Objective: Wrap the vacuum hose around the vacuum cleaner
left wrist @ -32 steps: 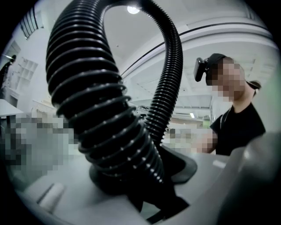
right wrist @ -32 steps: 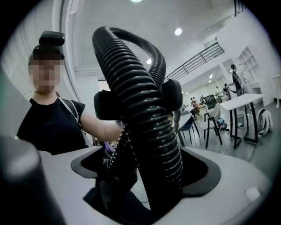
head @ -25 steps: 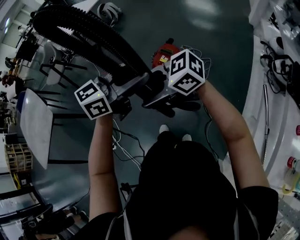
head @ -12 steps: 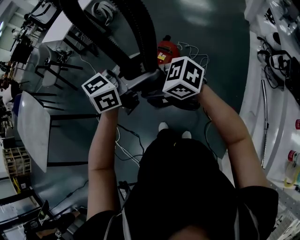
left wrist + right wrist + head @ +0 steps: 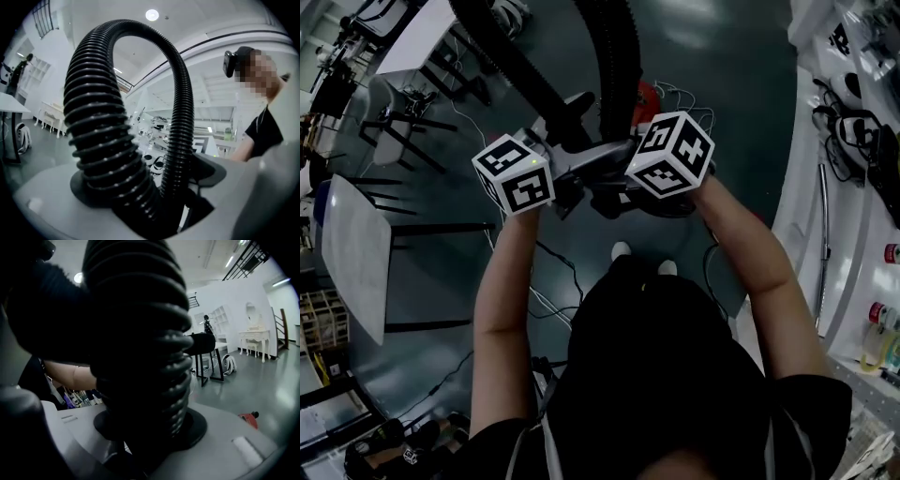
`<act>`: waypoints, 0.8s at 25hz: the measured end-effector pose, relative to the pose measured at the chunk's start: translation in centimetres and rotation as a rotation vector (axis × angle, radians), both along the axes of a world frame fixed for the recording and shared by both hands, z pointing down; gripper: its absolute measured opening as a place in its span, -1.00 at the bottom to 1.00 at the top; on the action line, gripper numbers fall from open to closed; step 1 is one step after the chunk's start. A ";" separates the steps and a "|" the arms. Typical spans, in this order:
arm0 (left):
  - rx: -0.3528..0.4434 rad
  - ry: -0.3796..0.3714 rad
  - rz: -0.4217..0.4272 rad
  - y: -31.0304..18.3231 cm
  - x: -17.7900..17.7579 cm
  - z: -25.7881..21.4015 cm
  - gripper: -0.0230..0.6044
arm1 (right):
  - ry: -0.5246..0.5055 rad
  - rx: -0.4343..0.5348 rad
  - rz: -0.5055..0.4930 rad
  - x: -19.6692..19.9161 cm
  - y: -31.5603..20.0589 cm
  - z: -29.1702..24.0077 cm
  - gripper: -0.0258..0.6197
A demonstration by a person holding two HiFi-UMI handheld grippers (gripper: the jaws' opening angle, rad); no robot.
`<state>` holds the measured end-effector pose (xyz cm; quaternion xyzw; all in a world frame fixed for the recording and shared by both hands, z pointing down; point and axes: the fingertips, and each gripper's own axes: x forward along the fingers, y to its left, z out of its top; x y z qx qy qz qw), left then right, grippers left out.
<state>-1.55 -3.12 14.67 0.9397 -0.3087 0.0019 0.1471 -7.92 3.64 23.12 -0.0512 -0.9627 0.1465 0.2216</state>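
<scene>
A black ribbed vacuum hose [image 5: 614, 56] rises from between my two grippers and loops out past the top edge of the head view. The red vacuum cleaner [image 5: 647, 94] stands on the floor behind it, mostly hidden. My left gripper [image 5: 567, 127] points level. Its jaws have just been opening and now stand wide, with the hose [image 5: 93, 117] still between them and resting against the left pad. My right gripper [image 5: 602, 173] tilts downward. Its jaws have just been closing and now press on the hose [image 5: 140, 333], which fills the right gripper view.
A white table [image 5: 356, 253] and chairs [image 5: 394, 131] stand at the left, and cables [image 5: 553, 281] trail over the dark floor. A white bench [image 5: 853, 187] with gear runs along the right. The person's feet [image 5: 637, 258] are below the grippers.
The hose loop has swung from leaning far left to rising steeply at the top centre. Both grippers have come a little closer together, and the left cube has shifted right.
</scene>
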 end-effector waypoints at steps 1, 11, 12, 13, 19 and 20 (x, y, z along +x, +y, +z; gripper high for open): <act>0.003 -0.008 0.005 -0.2 -0.3 0.1 0.72 | -0.008 -0.005 0.017 -0.2 -0.3 -0.1 -0.30; -0.106 -0.246 0.134 -0.8 -4.3 4.4 0.83 | -0.021 -0.063 0.094 -1.8 -2.6 0.0 -0.32; -0.107 -0.244 0.144 -0.7 -4.8 4.6 0.83 | -0.017 -0.067 0.103 -1.9 -2.9 0.2 -0.32; -0.107 -0.239 0.152 -0.6 -5.4 4.8 0.83 | -0.011 -0.073 0.115 -1.9 -3.2 0.5 -0.32; -0.125 -0.181 0.105 0.3 -10.3 5.8 0.83 | -0.033 -0.163 0.230 -1.3 -6.3 1.0 -0.33; -0.137 -0.201 0.097 0.7 -10.8 6.9 0.83 | -0.048 -0.173 0.252 -1.3 -7.1 0.7 -0.33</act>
